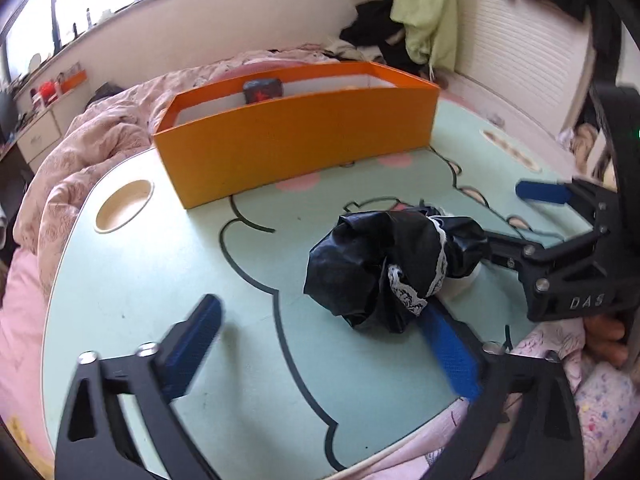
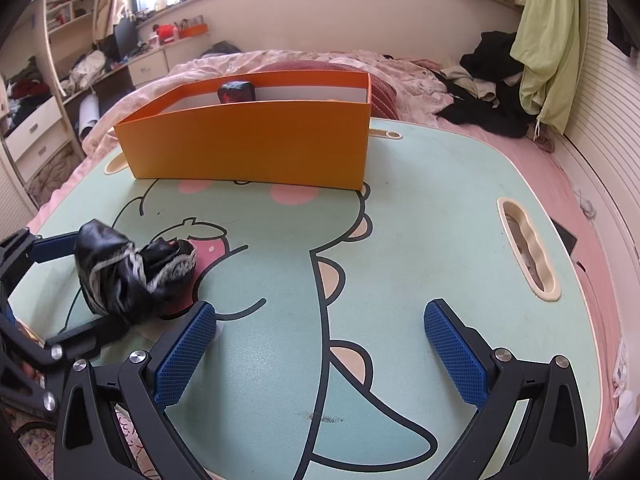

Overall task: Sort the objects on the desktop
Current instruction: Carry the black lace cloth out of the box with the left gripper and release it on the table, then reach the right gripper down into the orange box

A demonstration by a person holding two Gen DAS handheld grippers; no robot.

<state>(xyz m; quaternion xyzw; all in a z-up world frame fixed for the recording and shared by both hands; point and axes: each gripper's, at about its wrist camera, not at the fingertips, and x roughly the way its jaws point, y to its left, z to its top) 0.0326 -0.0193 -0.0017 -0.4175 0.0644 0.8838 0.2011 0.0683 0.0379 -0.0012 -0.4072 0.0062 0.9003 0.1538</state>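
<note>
A crumpled black bundle with white lace trim [image 1: 394, 266] lies on the green cartoon tabletop [image 1: 160, 272]; it also shows in the right wrist view [image 2: 128, 270]. My left gripper [image 1: 324, 350] is open, its right finger touching the bundle's near side. My right gripper [image 2: 318, 354] is open and empty over the table; in the left wrist view its fingers [image 1: 540, 194] stand beside the bundle at the right. An orange box [image 1: 296, 140] stands at the table's far side, also in the right wrist view [image 2: 248, 140], with a dark red-marked object [image 1: 262, 90] inside.
A round cup recess [image 1: 124, 206] is set in the table at the left and a slot handle [image 2: 528, 250] at the right. A pink bed with a quilt [image 1: 100, 136] surrounds the table. Clothes [image 2: 492, 80] pile at the back right.
</note>
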